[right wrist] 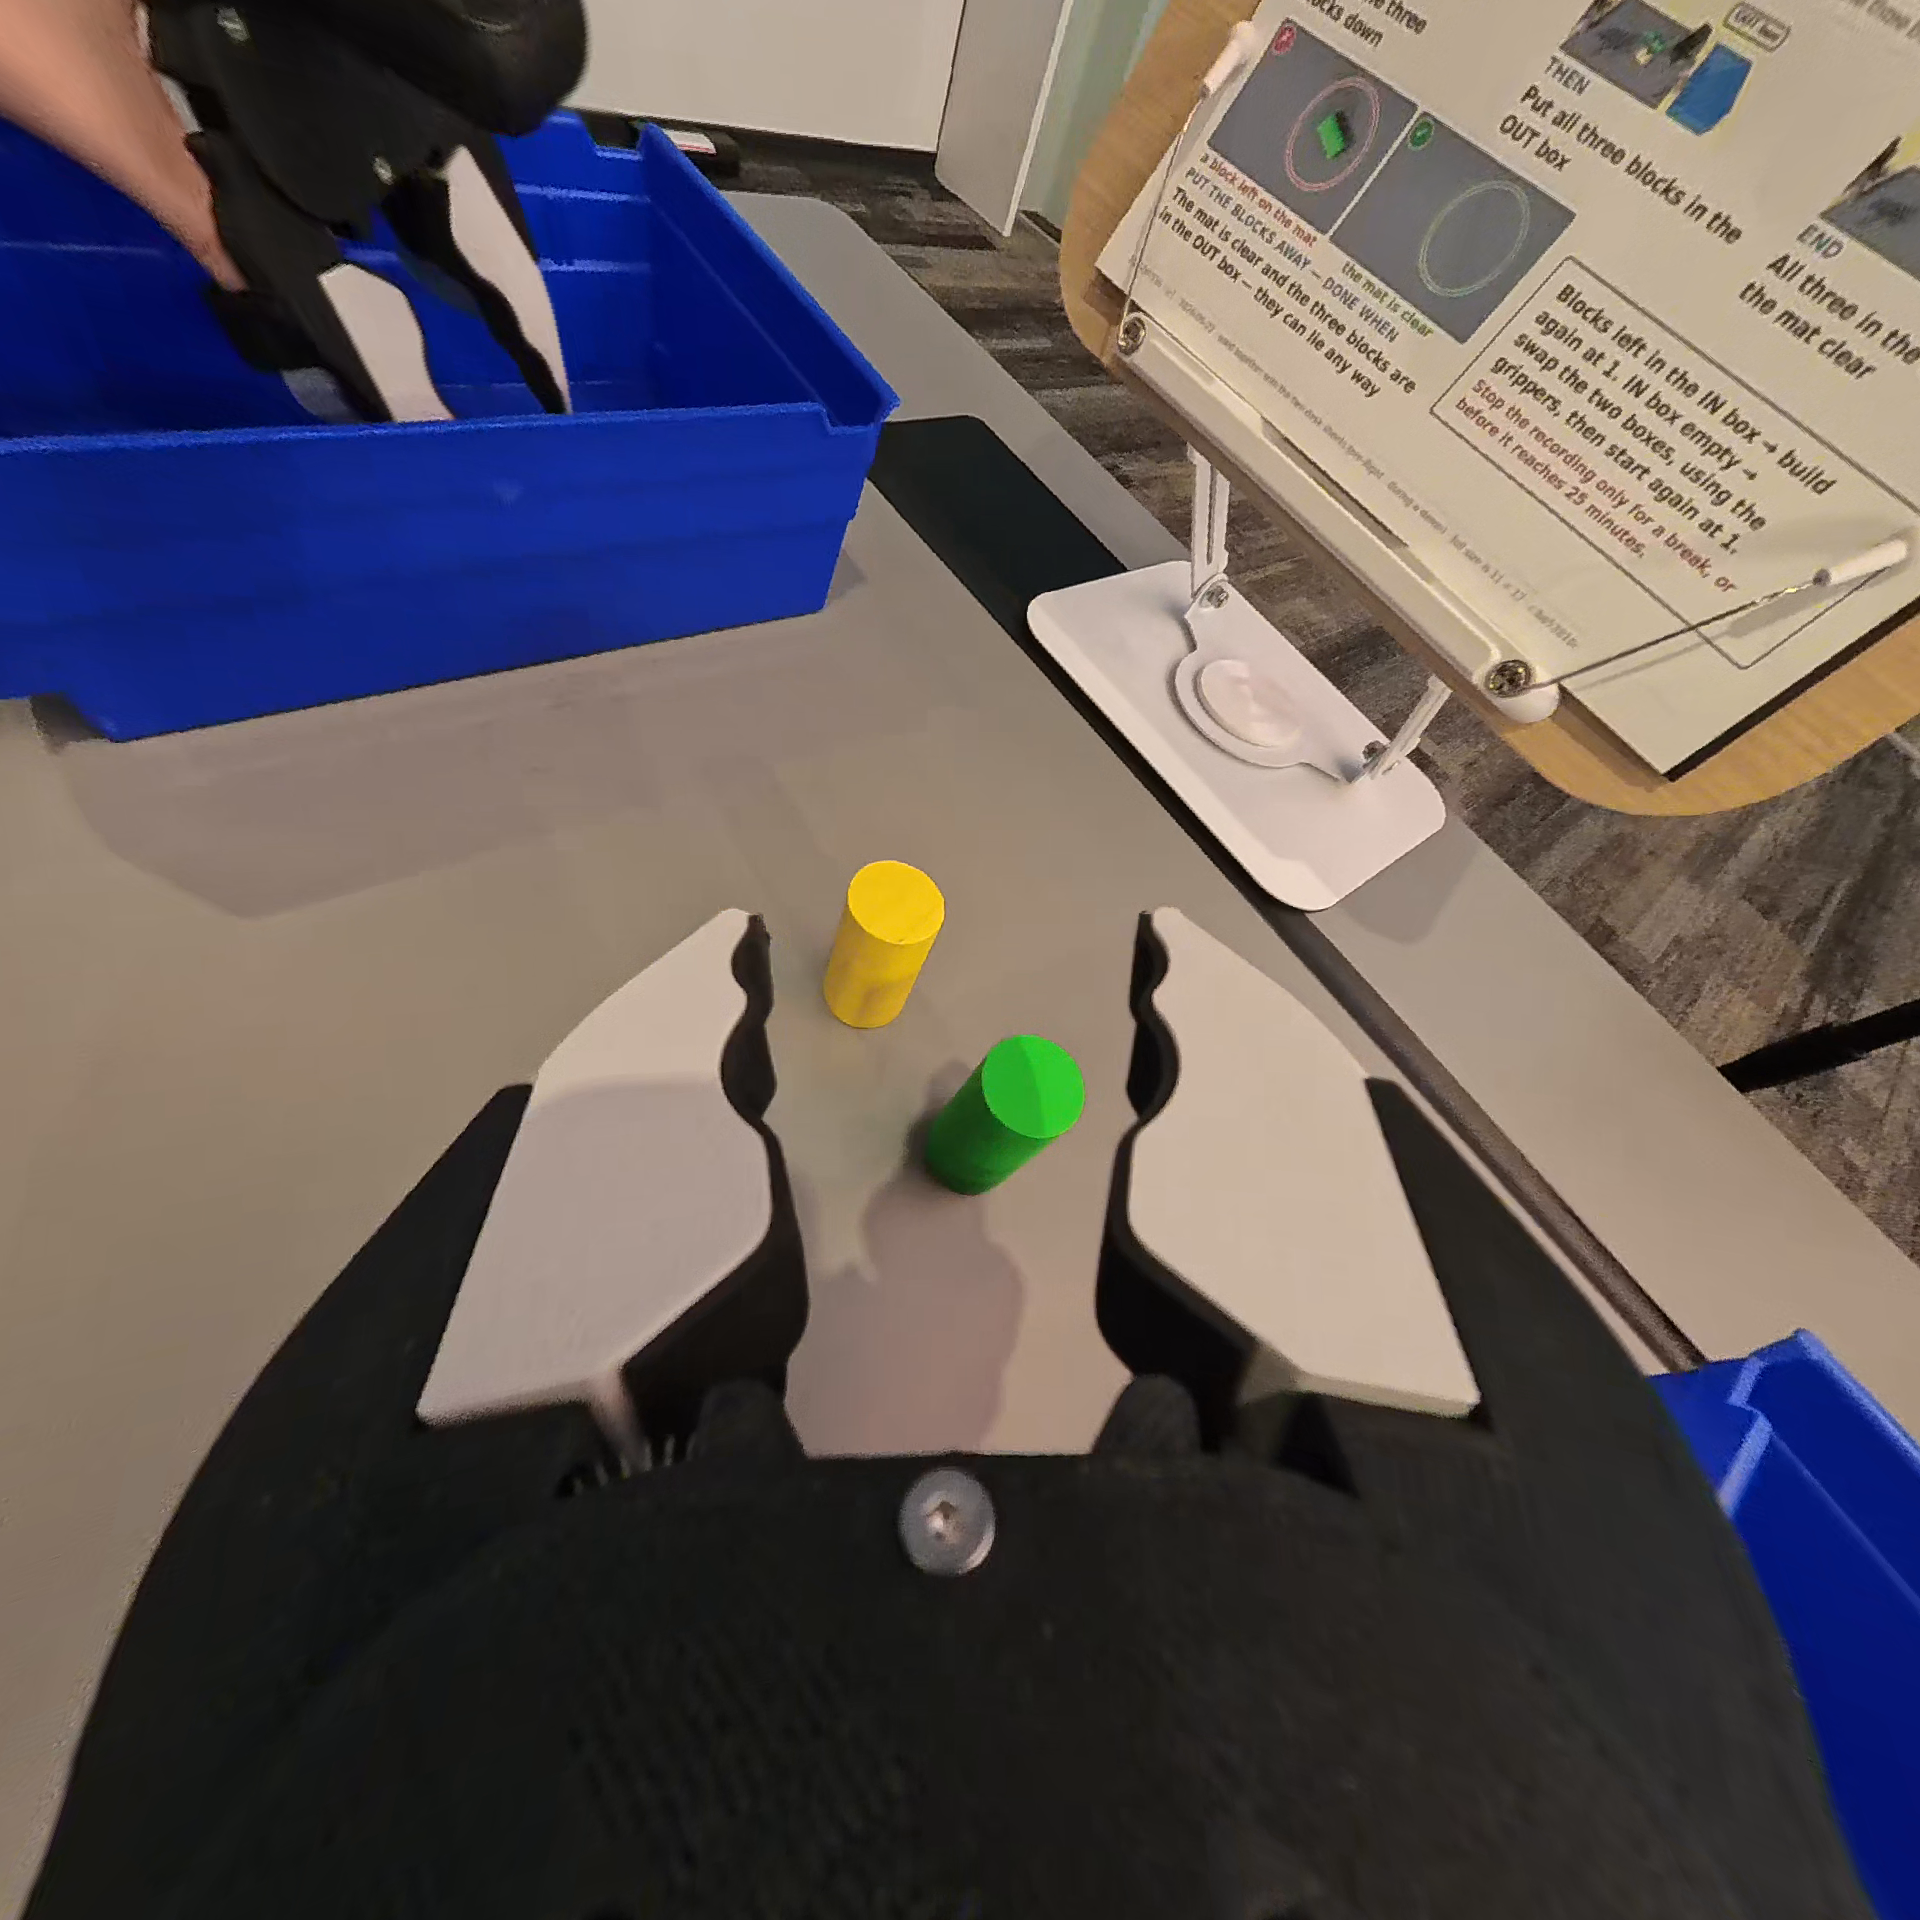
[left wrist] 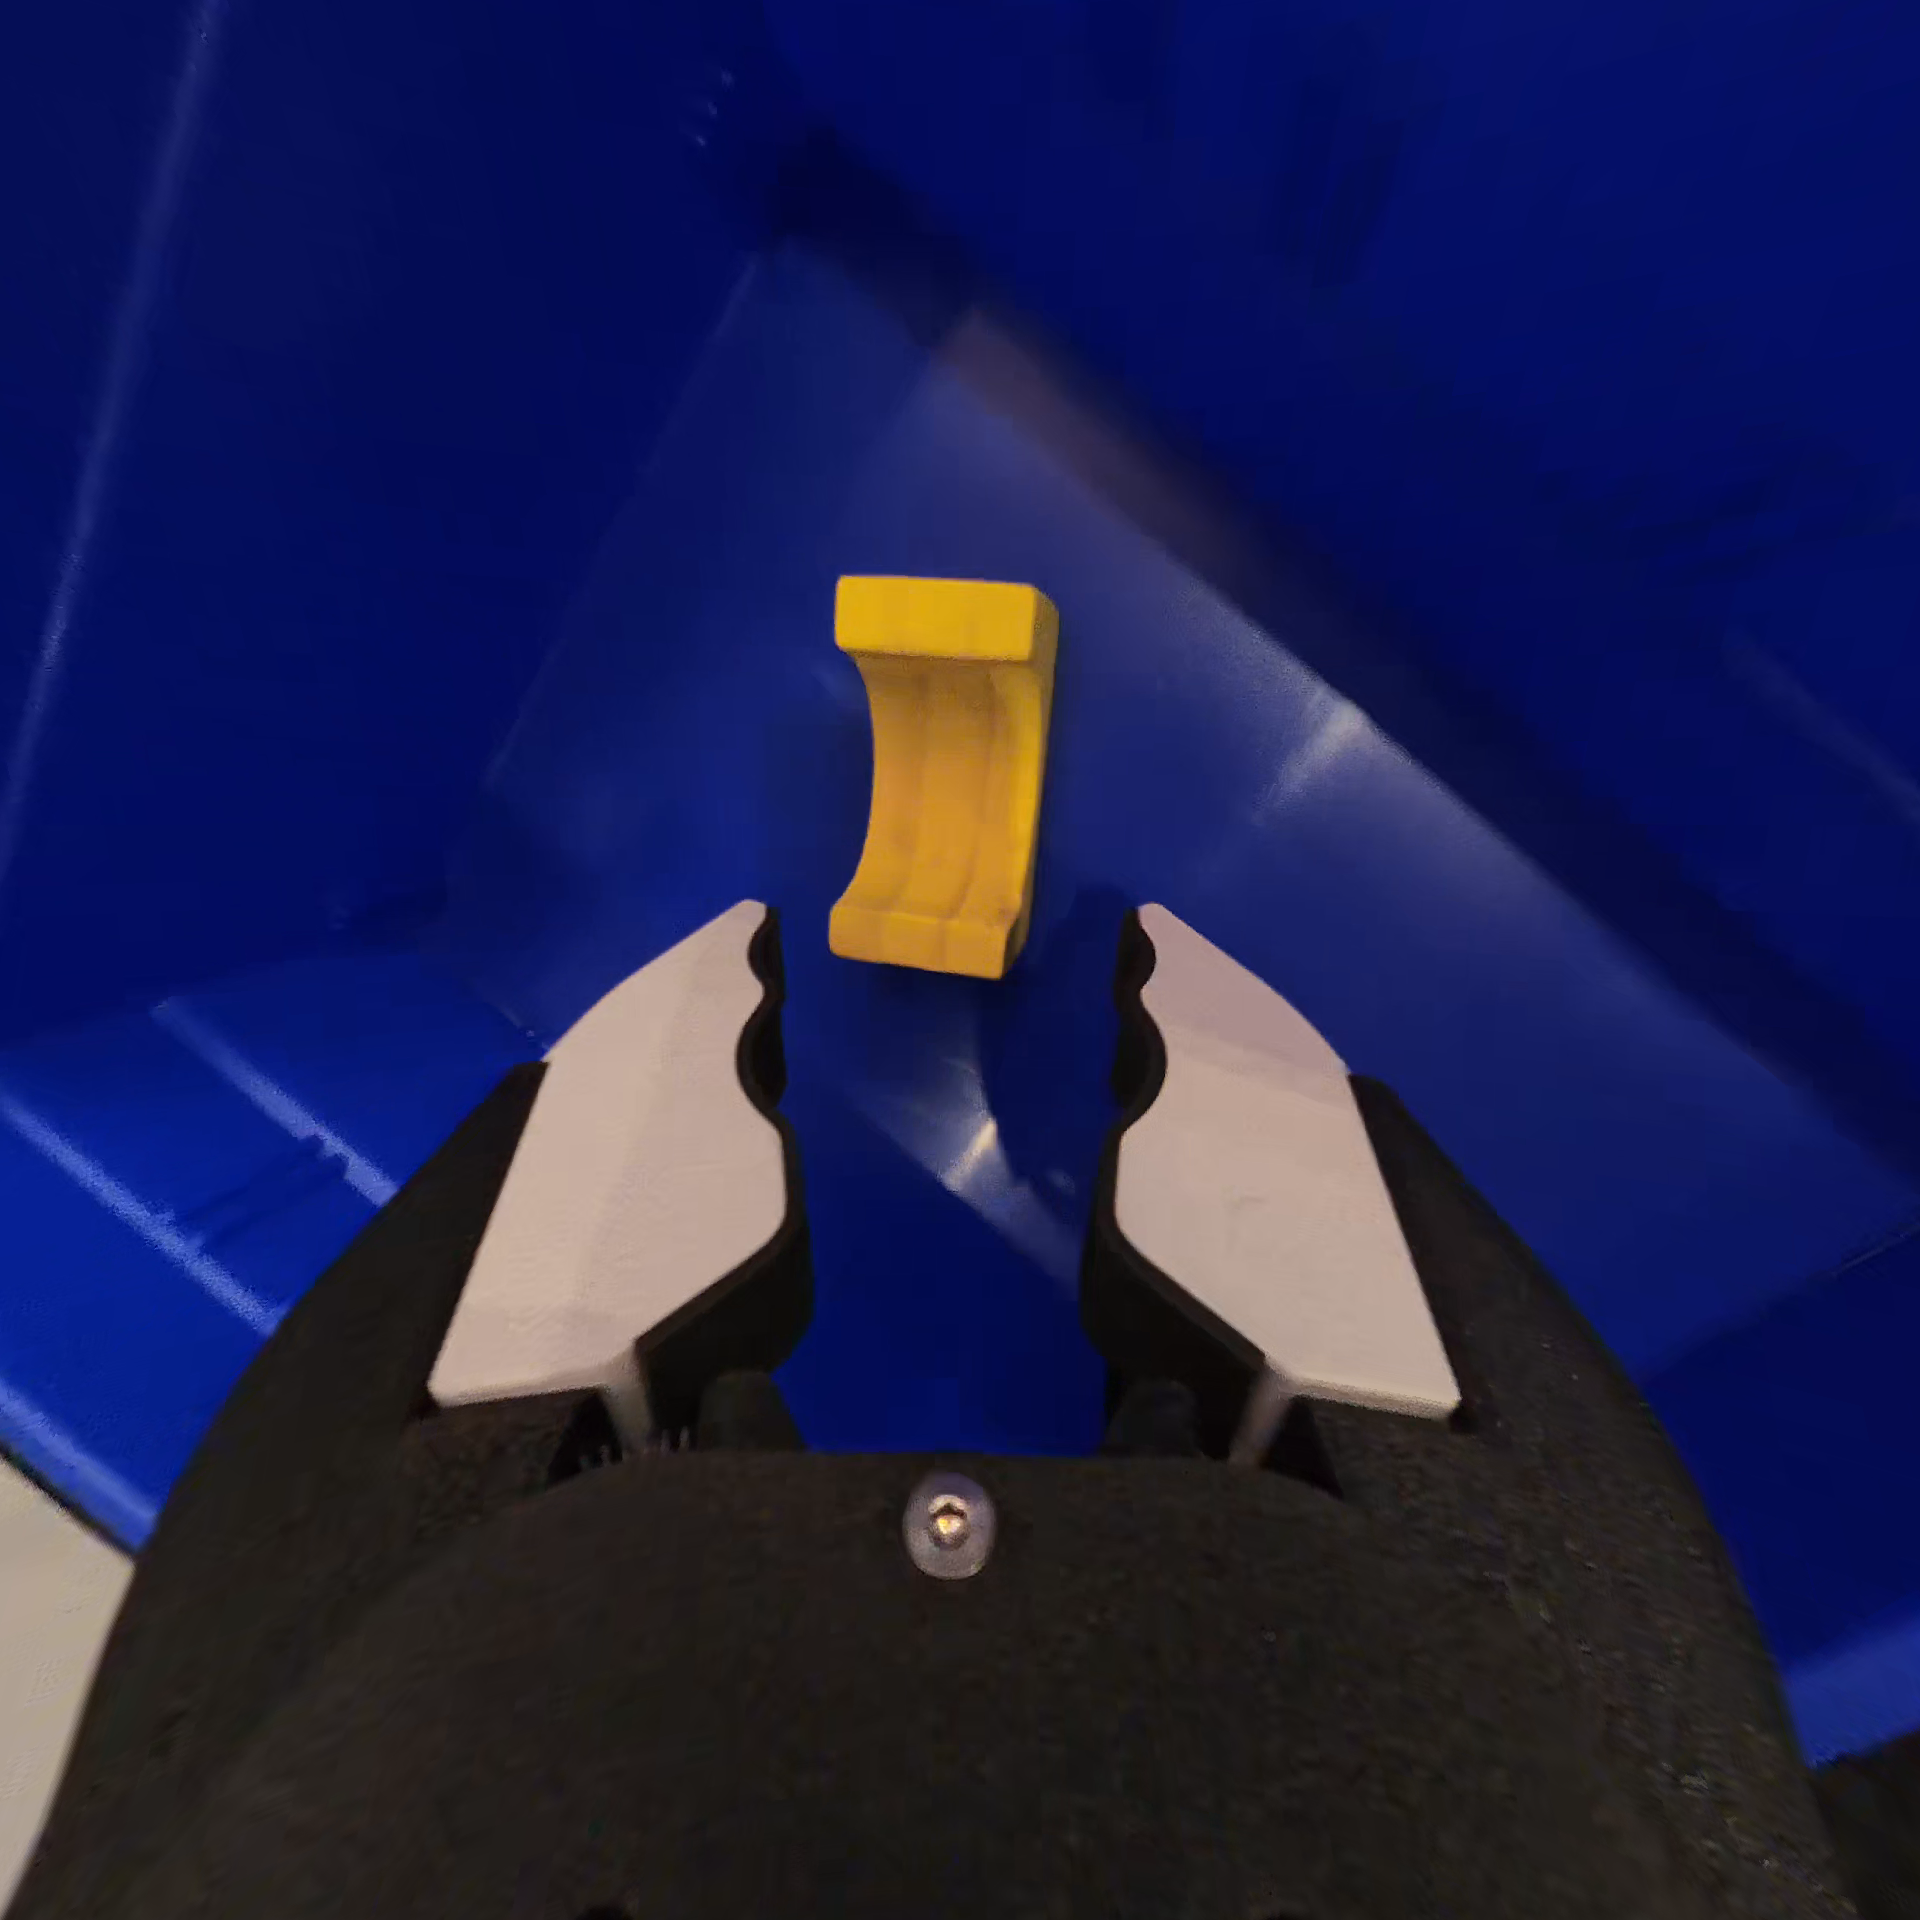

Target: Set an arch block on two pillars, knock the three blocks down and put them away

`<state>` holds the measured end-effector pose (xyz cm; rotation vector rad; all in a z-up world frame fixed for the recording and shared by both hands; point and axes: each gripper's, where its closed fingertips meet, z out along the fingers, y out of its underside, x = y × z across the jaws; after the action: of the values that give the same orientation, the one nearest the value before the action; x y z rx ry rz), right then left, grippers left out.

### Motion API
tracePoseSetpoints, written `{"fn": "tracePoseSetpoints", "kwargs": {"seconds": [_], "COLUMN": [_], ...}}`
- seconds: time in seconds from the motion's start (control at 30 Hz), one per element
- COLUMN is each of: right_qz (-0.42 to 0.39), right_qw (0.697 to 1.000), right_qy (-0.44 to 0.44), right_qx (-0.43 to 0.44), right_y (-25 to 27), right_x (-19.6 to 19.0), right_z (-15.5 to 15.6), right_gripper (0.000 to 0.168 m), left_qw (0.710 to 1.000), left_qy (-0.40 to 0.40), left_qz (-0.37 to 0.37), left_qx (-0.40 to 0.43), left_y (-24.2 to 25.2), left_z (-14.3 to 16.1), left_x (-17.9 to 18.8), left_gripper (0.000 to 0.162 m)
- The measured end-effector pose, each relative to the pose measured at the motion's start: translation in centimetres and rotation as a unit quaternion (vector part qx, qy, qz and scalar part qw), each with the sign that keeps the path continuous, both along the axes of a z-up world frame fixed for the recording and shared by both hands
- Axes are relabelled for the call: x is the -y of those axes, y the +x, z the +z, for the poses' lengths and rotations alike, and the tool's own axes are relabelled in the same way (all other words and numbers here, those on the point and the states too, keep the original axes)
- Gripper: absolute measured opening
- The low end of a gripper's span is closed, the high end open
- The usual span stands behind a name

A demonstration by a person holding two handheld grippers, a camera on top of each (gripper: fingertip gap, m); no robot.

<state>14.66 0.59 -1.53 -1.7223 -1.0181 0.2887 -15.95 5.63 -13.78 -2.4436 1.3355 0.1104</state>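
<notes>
Arch block [left wrist: 940, 779] lies in the blue bin [left wrist: 312, 623] — just past the left gripper [left wrist: 945, 925], spread wide, empty; right gripper [right wrist: 951, 930] gapes over two cylinders.

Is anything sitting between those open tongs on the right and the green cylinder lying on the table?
Nothing visible blocks it. The green cylinder lies on its side on the grey table, just beyond the open right tongs. The yellow cylinder lies a little farther off to the left, apart from it and not in the path.
</notes>
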Motion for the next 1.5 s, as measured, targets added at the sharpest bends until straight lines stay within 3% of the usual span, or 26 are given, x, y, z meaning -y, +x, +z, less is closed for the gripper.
{"fn": "tracePoseSetpoints", "kwargs": {"seconds": [0.07, 0.17, 0.4, 0.5, 0.6, 0.7, 0.77, 0.9, 1.07, 1.33, 1.5], "right_qz": [-0.002, 0.001, 0.015, 0.022, 0.055, 0.099, 0.126, 0.161, 0.15, 0.149, 0.178], "right_qw": [1.0, 1.0, 0.999, 0.999, 0.998, 0.987, 0.972, 0.927, 0.878, 0.879, 0.877], "right_qy": [0.004, -0.003, -0.022, -0.015, 0.023, 0.106, 0.171, 0.288, 0.381, 0.361, 0.33], "right_qx": [0.008, 0.01, 0.017, 0.029, 0.035, 0.064, 0.104, 0.178, 0.246, 0.272, 0.3], "right_y": [0.2, 0.3, 0.2, 0.0, -1.4, -3.4, -4.8, -7.5, -9.2, -9.1, -9.1], "right_x": [-0.1, -0.1, -0.1, 0.1, 1.0, 2.8, 4.4, 7.9, 9.9, 9.7, 10.0], "right_z": [0.0, -0.1, -0.8, -1.1, -0.5, 0.5, 0.9, 1.3, 1.3, 0.4, -1.4], "right_gripper": [0.067, 0.067, 0.067, 0.067, 0.067, 0.067, 0.066, 0.05, 0.045, 0.037, 0.022], "left_qw": [1.0, 1.0, 0.999, 0.993, 0.966, 0.927, 0.911, 0.926, 0.932, 0.938, 0.942], "left_qy": [-0.012, -0.019, -0.021, -0.003, -0.011, -0.076, -0.13, -0.184, -0.212, -0.246, -0.247], "left_qz": [0.008, 0.007, 0.026, 0.071, 0.111, 0.126, 0.119, 0.097, 0.061, 0.019, 0.007], "left_qx": [0.007, 0.008, 0.014, 0.092, 0.234, 0.344, 0.372, 0.315, 0.288, 0.245, 0.228], "left_y": [0.1, 0.0, -0.4, -0.6, 1.0, 4.2, 6.6, 10.4, 15.8, 20.3, 20.7], "left_z": [-0.3, -0.5, 0.5, 3.9, 9.3, 13.7, 15.1, 14.4, 13.7, 11.7, 11.1], "left_x": [-0.4, -0.5, -0.2, -0.2, 0.9, 3.9, 6.3, 9.9, 12.7, 15.0, 15.5], "left_gripper": [0.058, 0.038, 0.036, 0.036, 0.036, 0.035, 0.035, 0.035, 0.035, 0.035, 0.035]}}
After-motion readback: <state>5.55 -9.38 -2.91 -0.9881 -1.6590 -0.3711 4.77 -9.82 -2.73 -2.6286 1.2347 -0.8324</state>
